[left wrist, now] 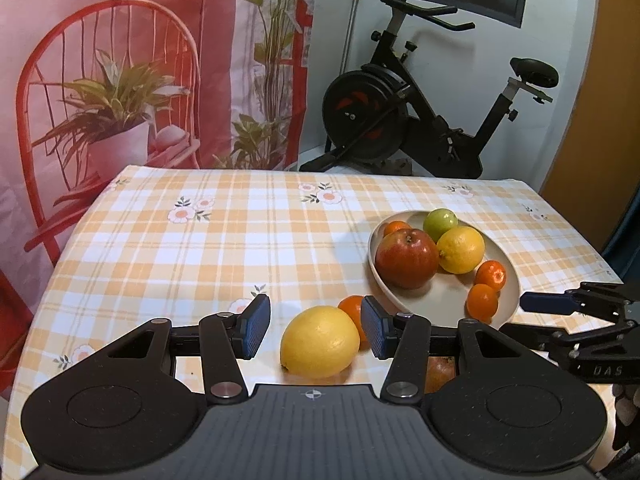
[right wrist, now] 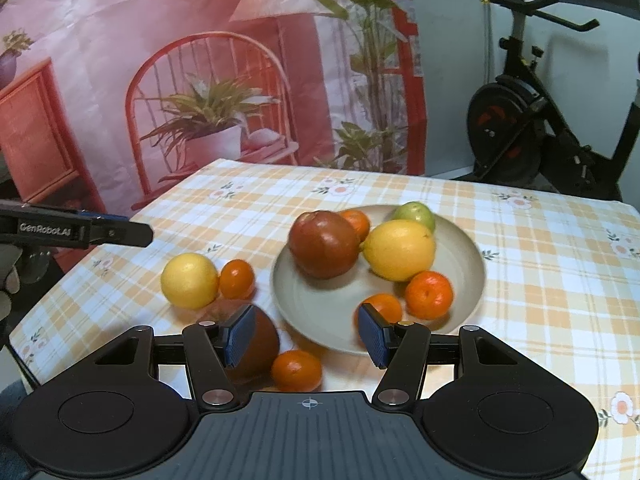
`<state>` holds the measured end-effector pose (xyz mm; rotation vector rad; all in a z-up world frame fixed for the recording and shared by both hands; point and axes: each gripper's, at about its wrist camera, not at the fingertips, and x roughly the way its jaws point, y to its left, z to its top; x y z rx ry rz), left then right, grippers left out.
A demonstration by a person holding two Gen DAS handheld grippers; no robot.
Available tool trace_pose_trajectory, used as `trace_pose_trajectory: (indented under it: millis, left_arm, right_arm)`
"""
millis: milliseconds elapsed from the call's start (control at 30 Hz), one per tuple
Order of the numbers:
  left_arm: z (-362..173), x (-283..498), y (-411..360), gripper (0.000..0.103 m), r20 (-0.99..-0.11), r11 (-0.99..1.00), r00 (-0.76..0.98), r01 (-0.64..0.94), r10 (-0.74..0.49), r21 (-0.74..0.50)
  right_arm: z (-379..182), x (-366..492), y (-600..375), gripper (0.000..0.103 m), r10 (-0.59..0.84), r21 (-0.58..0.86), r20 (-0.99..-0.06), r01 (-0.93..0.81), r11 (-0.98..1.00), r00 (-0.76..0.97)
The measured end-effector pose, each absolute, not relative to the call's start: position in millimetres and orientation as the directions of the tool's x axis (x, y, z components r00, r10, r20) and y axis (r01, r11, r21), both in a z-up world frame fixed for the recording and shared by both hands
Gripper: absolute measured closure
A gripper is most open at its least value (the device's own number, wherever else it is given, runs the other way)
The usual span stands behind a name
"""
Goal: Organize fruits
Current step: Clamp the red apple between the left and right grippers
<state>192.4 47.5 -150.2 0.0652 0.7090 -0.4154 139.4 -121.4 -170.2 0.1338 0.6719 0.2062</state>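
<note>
Step in hand: gathering loose fruit. Left gripper released, empty, jaws framing the lemon at lower centre; right gripper likewise released, empty. Next: lower, clench, carry to the plate

Orange-white plaid tablecloth, beige plate, blue-padded black tools.
</note>
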Motion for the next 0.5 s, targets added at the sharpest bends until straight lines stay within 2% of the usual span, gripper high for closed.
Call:
trace_pose_trajectory:
  millis: [500]
  left_arm:
    - [-179, 199, 29, 0.051, -0.687, 0.856, 0.543, 0.456, -0.483, -0.243]
  right_arm:
    - [-181, 148, -79, 0.044, 0.324, 0.156, -0.664, -0.299, 0.941, 0.674]
